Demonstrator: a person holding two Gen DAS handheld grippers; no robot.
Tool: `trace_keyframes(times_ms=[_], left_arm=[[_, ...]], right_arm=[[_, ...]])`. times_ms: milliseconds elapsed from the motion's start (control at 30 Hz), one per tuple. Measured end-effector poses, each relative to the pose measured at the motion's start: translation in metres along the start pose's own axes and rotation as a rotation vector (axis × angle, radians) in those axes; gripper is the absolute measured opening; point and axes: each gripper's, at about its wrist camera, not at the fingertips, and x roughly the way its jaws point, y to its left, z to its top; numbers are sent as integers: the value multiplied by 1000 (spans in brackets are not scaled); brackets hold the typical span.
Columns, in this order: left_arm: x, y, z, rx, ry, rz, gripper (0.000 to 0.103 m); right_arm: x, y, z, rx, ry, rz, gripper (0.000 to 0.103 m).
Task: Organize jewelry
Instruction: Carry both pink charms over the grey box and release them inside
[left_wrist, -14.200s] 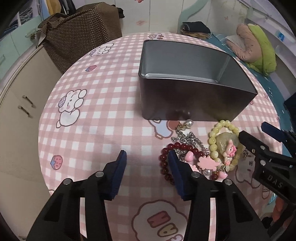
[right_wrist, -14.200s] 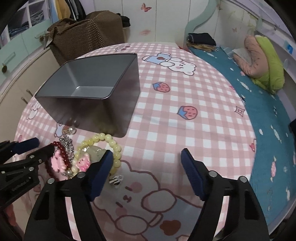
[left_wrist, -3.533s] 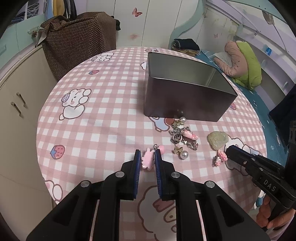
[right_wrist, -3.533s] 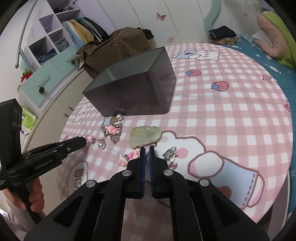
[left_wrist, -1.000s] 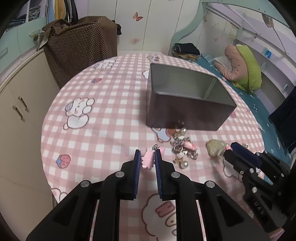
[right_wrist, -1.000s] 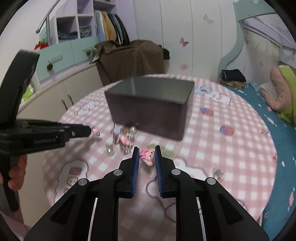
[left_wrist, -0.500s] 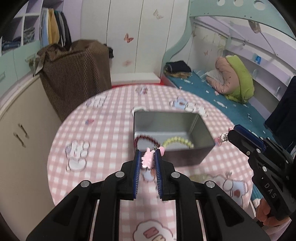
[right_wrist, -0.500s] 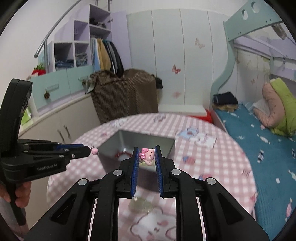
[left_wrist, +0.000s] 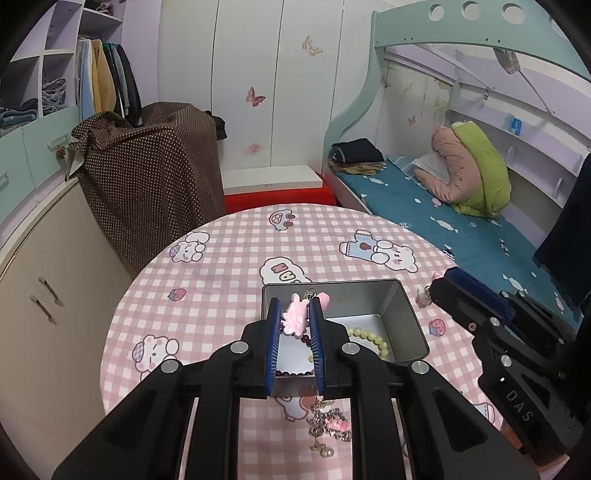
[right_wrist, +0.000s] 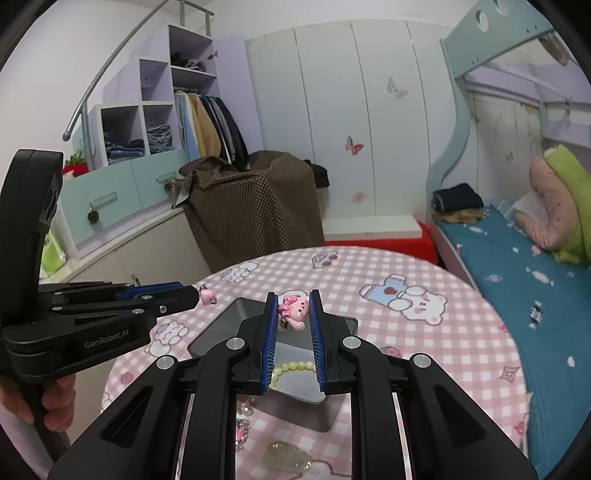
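Pink charm (left_wrist: 295, 316) pinched in left tongs (left_wrist: 294, 325) – right tongs (right_wrist: 292, 320) clamp pink figurine (right_wrist: 295, 309), both now nearer tin (left_wrist: 406, 314).

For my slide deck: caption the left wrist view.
Left hand-held gripper holds a pink bunny charm above the grey metal tin.

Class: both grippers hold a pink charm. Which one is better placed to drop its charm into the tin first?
Left gripper, probably: its pink charm hangs over the tin; right gripper sits beside its rim.
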Motion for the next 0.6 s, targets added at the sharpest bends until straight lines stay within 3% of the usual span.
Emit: trace_keyframes(times_ms=[300,333,367,400,433,467,600], left_arm=[[17,0,-2,-11,37,8,15],[19,0,-2,-17,45,16,15],[21,1,-3,-21,57,21,23],[22,2,-3,-29,69,23,31],[24,3,-4,-35,73,24,46],[24,5,-5,-39,69,30,52],[24,8,-8,-48,77,46,53]], right_arm=[[19,-7,-3,31,48,30,20],[21,-9,-4,41,58,34,26],[23,-12,-4,55,72,33,36],[24,-14,-5,63,75,18,67],[22,-16,-6,70,67,1,80],[19,-18,-7,79,43,-15,80],[17,-23,-6,88,42,-22,80]])
